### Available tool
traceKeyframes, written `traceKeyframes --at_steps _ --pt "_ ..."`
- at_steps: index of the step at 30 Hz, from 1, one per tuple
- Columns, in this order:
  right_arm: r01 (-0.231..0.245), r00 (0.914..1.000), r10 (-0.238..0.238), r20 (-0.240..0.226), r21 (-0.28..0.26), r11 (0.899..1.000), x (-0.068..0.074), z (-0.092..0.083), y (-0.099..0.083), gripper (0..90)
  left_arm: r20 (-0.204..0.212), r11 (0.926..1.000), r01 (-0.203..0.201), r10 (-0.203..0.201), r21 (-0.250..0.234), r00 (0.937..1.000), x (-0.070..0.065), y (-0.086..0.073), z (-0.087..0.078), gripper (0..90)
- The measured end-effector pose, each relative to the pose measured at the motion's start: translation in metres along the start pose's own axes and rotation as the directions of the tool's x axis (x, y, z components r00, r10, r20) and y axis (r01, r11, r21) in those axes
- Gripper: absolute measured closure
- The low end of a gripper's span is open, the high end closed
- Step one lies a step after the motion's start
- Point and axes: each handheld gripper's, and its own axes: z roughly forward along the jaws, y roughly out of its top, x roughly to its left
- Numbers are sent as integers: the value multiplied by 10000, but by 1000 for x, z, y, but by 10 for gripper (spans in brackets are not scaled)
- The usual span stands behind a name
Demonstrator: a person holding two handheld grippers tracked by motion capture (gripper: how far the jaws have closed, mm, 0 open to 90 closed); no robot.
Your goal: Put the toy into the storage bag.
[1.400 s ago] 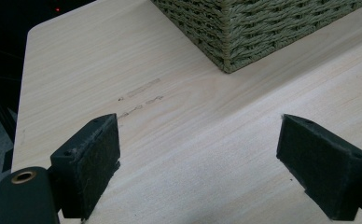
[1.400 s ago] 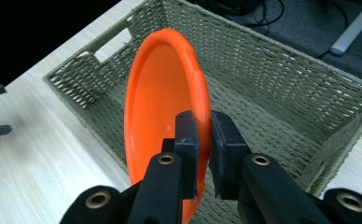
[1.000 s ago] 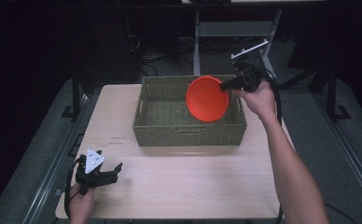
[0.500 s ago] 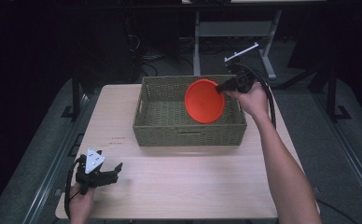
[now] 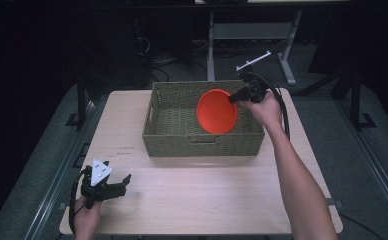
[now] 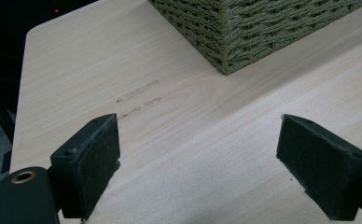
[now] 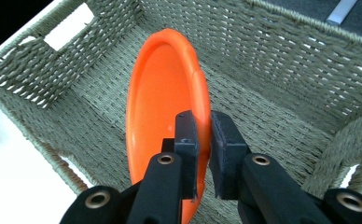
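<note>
One light wooden rectangular table (image 5: 202, 200) carries the whole setup. At its far centre sits a rectangular olive-green woven basket (image 5: 202, 142) with cut-out handle slots in its end walls. Inside the basket's right half, a round orange plastic plate (image 5: 217, 111) is held on edge, nearly upright, its concave face turned toward the near side.

The right gripper (image 5: 237, 97) is clamped on the plate's right rim; in the right gripper view both black pads (image 7: 184, 140) press the rim from either side, with the plate's lower edge close above the woven floor (image 7: 272, 116). Whether that edge touches the floor cannot be told.

The left gripper (image 5: 124, 181) rests at the near left corner of the table, well apart from the basket. Its jaws stand wide with bare tabletop (image 6: 193, 140) between them.

Progress, as judged: the plate is already inside the basket walls, so the carry is mostly done. Remaining steps are to lower or tip the plate onto the floor, release the rim, and withdraw the right gripper.

Faint dark marks (image 6: 139, 95) lie on the tabletop near the basket's near left corner; they are not legible. No brand or label is readable.
</note>
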Motion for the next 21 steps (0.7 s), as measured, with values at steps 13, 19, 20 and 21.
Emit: traceKeyframes --at_steps 13,19,20,21 --pt "-107 9999 107 1 168 9998 1 17 -5 816 -31 10000 30 -30 -41 10000 0 0 0 128" --pt "-266 9996 265 38 337 9991 -2 31 -12 815 -27 10000 -31 31 6 10000 1 0 0 128" --pt "-239 9997 235 87 417 9988 -2 34 -13 815 -32 10000 -33 33 15 10000 1 0 0 128" --pt "-258 9996 253 115 463 9986 -2 35 -14 815 -37 10000 -33 33 37 10000 1 0 0 128"
